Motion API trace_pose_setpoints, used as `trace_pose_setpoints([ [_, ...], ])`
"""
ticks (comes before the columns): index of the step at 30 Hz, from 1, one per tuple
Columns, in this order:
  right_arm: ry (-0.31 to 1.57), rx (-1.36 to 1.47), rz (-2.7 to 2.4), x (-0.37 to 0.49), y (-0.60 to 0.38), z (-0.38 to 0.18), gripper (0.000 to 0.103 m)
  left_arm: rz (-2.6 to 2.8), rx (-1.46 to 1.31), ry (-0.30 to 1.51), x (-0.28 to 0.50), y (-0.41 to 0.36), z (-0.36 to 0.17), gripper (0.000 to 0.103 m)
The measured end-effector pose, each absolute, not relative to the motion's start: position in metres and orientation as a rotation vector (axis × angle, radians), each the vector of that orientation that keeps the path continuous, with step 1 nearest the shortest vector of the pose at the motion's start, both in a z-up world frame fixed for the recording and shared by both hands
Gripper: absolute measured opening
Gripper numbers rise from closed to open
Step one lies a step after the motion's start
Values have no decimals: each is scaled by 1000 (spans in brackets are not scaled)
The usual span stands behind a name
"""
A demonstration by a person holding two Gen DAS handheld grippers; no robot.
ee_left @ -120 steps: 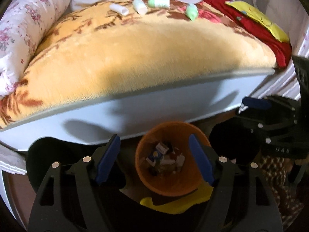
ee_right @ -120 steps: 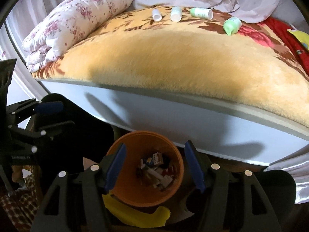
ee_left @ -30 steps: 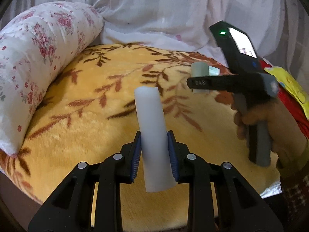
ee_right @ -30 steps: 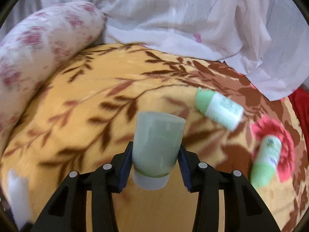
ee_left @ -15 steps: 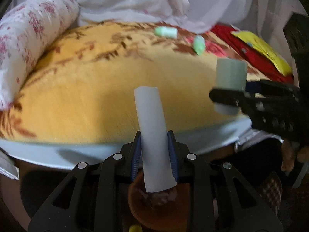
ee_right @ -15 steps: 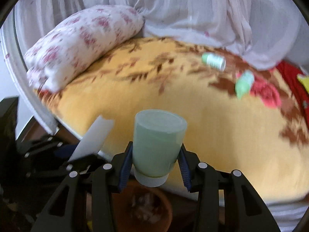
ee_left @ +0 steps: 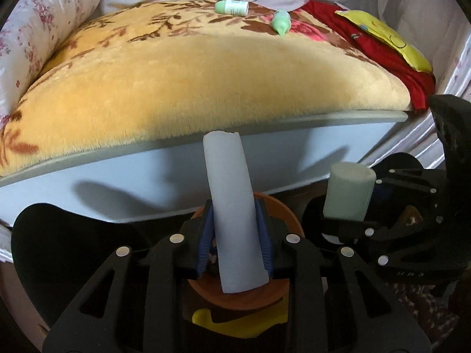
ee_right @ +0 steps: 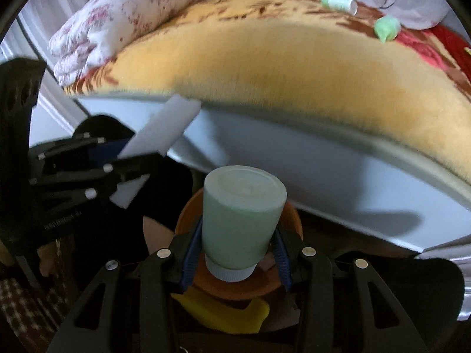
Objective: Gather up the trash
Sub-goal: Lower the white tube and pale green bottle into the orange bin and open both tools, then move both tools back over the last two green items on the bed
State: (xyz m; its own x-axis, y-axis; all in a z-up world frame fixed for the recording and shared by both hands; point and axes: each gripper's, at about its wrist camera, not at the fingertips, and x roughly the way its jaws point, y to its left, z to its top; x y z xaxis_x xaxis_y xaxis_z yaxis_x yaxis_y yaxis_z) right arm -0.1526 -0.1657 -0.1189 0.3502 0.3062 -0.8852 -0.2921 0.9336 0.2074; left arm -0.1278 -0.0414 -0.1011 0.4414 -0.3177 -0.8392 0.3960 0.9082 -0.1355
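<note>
Bin point(ee_left: 282, 297), orange, low centre of both wrist views, directly beneath left gripper point(ee_left: 234, 247) pinching upright white tube point(ee_left: 232, 206) and right gripper point(ee_right: 235, 253) pinching cap-down green bottle point(ee_right: 241, 217).

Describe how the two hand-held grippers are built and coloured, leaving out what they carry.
Each hand-held gripper, left and right, is a black frame of cut-out linkage arms joined by round silver rivets. The fingers are lined with ribbed blue pads. Seen from the side, the frame carries small pale lettering, too blurred to read. No cables show.
</note>
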Motion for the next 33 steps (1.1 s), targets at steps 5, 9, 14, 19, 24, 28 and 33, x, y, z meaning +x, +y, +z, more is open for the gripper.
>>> trace_pose_setpoints([
  [5, 1126, -15, 367, -157, -166, -118, 88, -377, 109, 1008, -129, -39, -97, 78],
  [9, 1062, -35, 339, -156, -173, -107, 98, -359, 116, 981, -128, -37, -90, 86],
  [14, 978, 3, 309, -151, -184, -95, 98, -347, 94, 950, -126, -34, -85, 90],
  [19, 915, 14, 265, -142, -195, -81, 98, -318, 96, 919, -118, -31, -77, 90],
  [24, 876, 13, 227, -124, -203, -70, 98, -304, 71, 895, -106, -28, -68, 90],
  [28, 820, -15, 177, -100, -217, -56, 98, -297, 70, 867, -90, -32, -60, 90],
  [33, 762, -3, 84, -42, -246, -32, 98, -308, 62, 830, -72, -40, -49, 90],
])
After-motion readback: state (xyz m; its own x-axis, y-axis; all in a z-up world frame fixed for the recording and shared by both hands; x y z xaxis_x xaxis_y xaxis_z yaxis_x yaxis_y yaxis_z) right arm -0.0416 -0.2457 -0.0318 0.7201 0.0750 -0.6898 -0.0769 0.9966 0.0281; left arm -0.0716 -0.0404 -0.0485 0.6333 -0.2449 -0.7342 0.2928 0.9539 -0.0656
